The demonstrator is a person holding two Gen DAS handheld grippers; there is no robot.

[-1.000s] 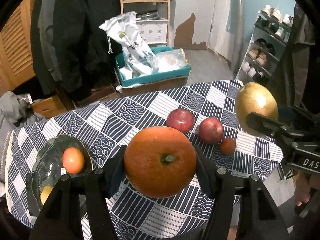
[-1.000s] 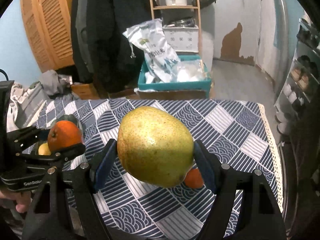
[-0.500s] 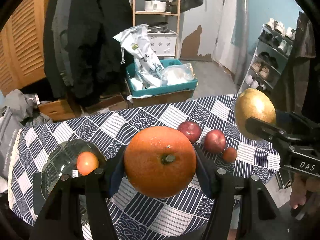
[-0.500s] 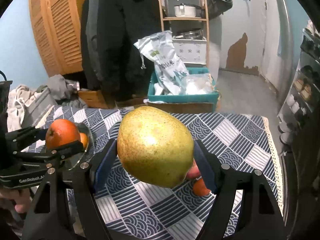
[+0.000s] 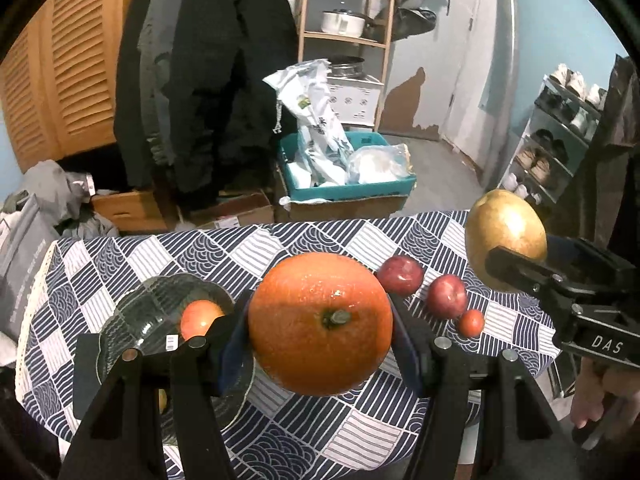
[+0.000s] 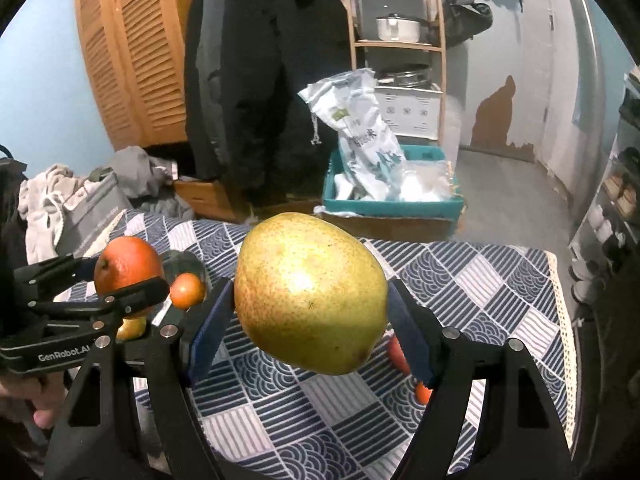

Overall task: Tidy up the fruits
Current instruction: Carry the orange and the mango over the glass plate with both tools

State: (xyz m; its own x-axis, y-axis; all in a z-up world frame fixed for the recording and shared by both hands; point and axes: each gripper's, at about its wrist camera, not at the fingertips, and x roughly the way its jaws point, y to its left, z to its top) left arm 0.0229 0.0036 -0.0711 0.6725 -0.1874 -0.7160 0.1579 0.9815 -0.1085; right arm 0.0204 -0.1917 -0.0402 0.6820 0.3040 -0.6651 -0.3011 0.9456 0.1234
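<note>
My left gripper (image 5: 320, 328) is shut on a large orange (image 5: 320, 322), held above the near side of the table. My right gripper (image 6: 310, 320) is shut on a yellow-green pear (image 6: 310, 292); the pear also shows at the right in the left wrist view (image 5: 506, 230). A glass bowl (image 5: 132, 320) at the table's left holds a small orange fruit (image 5: 200, 316) and a yellow one, mostly hidden. Two red apples (image 5: 400, 275) (image 5: 446, 295) and a small tangerine (image 5: 471, 322) lie on the cloth to the right.
The table wears a blue-and-white patterned cloth (image 5: 200, 252). Behind it on the floor stand a teal crate (image 5: 348, 188) with bags, cardboard boxes, hanging dark coats, a wooden shelf and a shoe rack (image 5: 560, 136) at right.
Both grippers have risen and pulled back from the table with their fruits still held; the table and bowl look farther and lower in both views.
</note>
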